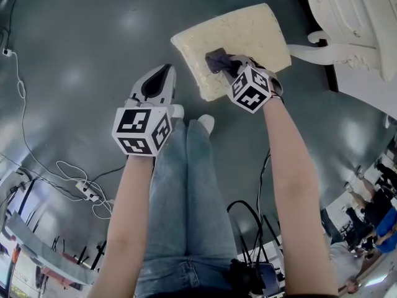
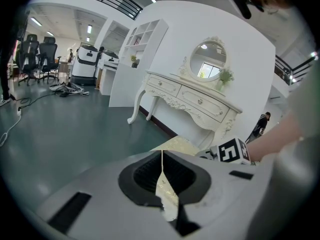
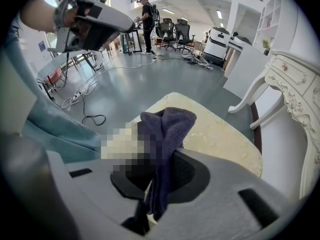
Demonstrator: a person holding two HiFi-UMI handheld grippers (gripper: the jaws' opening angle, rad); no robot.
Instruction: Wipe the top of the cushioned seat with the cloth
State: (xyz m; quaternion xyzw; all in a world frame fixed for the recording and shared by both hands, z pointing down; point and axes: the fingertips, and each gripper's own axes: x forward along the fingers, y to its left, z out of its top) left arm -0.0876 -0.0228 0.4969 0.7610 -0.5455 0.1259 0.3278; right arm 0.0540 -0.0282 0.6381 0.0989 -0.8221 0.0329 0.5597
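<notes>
Overhead, l. gripper (image 1: 160, 78) beside seat (image 1: 248, 30), fingers together; close-up, r. gripper (image 3: 167, 164) fingers pinching cloth (image 3: 167, 126)

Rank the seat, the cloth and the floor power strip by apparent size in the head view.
1. Seat, largest.
2. Cloth, though the right gripper hides part of it.
3. Power strip, smallest; it lies farther away on the floor.
</notes>
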